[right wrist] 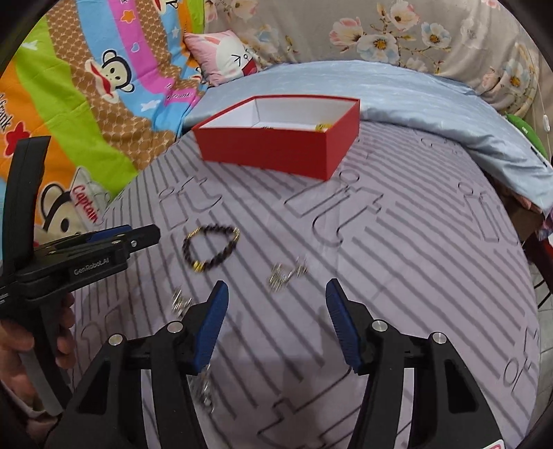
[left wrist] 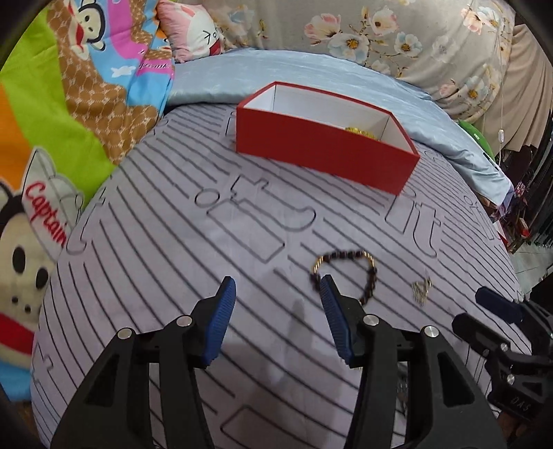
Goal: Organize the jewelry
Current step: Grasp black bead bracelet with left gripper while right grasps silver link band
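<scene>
A: Right gripper [right wrist: 276, 293]?
B: Jaws apart, empty, over the striped bedspread [right wrist: 397, 248].
A: Jewelry?
B: Beaded bracelet [right wrist: 211, 248] and silver chain [right wrist: 287, 273] mid-bedspread; red box [right wrist: 269, 152] toward its far edge.

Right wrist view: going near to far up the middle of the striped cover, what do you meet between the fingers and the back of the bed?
Silver jewelry piece → dark beaded bracelet → open red box with something gold inside → pale blue sheet → floral bedding.
</scene>
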`<state>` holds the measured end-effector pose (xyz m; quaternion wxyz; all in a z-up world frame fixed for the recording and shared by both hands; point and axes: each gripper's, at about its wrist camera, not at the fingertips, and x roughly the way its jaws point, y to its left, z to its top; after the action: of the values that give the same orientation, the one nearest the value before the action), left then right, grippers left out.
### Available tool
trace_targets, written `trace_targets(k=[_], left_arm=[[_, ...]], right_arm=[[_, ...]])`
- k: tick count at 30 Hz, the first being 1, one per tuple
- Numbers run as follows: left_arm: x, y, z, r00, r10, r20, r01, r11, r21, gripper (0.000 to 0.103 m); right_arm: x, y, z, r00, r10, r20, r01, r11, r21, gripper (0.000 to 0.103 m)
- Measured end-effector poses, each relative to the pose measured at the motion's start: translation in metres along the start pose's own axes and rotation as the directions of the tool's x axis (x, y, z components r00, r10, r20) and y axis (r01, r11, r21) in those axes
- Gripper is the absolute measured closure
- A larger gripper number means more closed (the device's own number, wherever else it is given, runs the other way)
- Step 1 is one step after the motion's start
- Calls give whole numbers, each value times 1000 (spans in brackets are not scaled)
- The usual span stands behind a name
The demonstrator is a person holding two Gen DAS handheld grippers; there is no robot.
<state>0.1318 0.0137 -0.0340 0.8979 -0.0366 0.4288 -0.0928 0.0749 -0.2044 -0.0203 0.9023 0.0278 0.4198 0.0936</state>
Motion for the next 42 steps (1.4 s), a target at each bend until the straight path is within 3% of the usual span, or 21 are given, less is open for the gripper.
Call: trace_targets(k=[7,21,24,26,34,42], left_arm=[[-7,-3,-25,1000,-15,-25,15,1000,-20,54],[-12,3,-34,999,-16,-34,14,999,-52,54],[-11,3,-35,999,-15,-40,13,999,-53,54],[-11,2,-36,999,-16,-41,14,999,-51,54],[-9,-6,-30,999,-29,-41,27,999,-35,54],[8,-29,-9,999,-45,-20,45,999,11,48]], right_arm=[[-6,25,-28,998,44,-35,-45,999,-26,53],[12,46,-47,995,58,-82,-64,995,-73,64],[12,49,-49,996,38,-78,-45,994,-95,72],[12,50,-49,997,21,-76,-29,993,-113,85],[9,39,-49,997,28,-71,-32,998,-61,94],[4,16,-49,997,15,-75,-14,1000,15,94]])
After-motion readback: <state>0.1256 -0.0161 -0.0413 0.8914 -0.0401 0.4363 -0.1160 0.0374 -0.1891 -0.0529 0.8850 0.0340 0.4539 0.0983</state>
